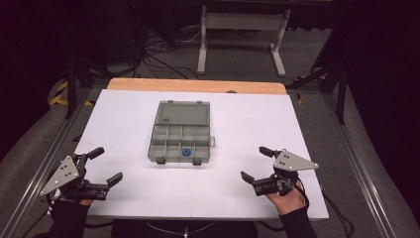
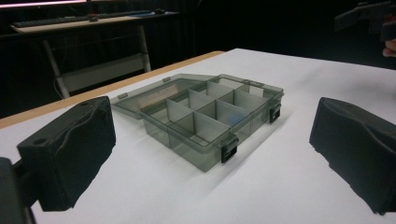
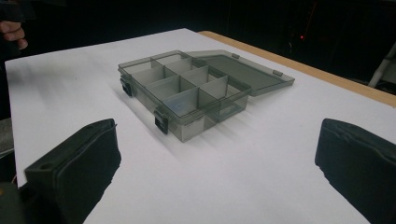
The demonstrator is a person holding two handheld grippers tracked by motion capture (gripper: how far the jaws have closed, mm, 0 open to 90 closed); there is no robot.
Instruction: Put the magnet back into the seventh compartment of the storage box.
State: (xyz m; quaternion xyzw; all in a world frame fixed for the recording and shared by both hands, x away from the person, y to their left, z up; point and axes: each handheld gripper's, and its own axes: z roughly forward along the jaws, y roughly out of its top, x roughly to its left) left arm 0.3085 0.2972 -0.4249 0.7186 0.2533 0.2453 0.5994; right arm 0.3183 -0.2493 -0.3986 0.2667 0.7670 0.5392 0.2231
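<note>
**Both tools poised wide, organiser box open between them**

The left tool (image 1: 110, 166) rested at the near left corner of the white surface (image 1: 257, 124), its two black jaws spread wide with nothing between them. The right tool (image 1: 256, 162) mirrored it at the near right, jaws equally parted and empty. Each was held in a dark-sleeved hand low over the surface and angled inward toward the middle, a stance that looked like readiness: both could close in on the same thing from opposite sides without crossing.

In the left gripper view the parted jaws framed the grey compartment box (image 2: 210, 121), and the right gripper view framed it the same way, so each tool appeared aimed straight at it. The box sat well apart from both tools, near the centre of the surface, with its smoky transparent lid (image 1: 182, 113) swung fully back and lying flat on the far side. That left all the divided compartments open from above, and the two black latches (image 1: 197, 161) on the near wall hung free, facing the person.

A small blue ring (image 1: 186, 152) lay in one compartment of the near row, second from the right in the high view; the other compartments looked empty, though the tinted walls made that hard to confirm from the gripper views. Its place in the near row would make it the easiest item to reach from the person's side.

Beyond the surface, a wooden edge (image 1: 198, 85) showed at the far end, with a white frame (image 1: 242, 34) on the dark floor.
</note>
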